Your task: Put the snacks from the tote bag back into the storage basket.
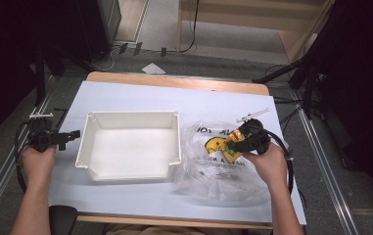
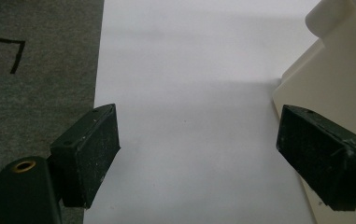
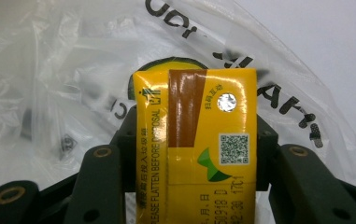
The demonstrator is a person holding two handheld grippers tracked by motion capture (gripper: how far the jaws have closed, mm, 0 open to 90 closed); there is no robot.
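Observation:
A yellow drink carton (image 3: pixel 196 140) sits between the jaws of my right gripper (image 3: pixel 194 140), pressed from both sides; its top shows a foil straw hole and a QR code. In the high view that right gripper (image 1: pixel 240 142) holds the carton (image 1: pixel 233 143) above a crumpled clear plastic bag (image 1: pixel 213 161) with black and yellow print, right of centre. A white plastic bin (image 1: pixel 130 147) stands empty in the middle of the table. My left gripper (image 1: pixel 71 134) hovers open at the bin's left side; in the left gripper view its pads (image 2: pixel 89 154) stand wide apart with the bin's corner (image 2: pixel 334 79) beside the right one.
The table (image 1: pixel 140 95) has a white covering with a wooden edge at the back. Grey floor (image 2: pixel 31 70) with a black mark lies past the table's left edge. Cables and dark stands run along the floor at the far right.

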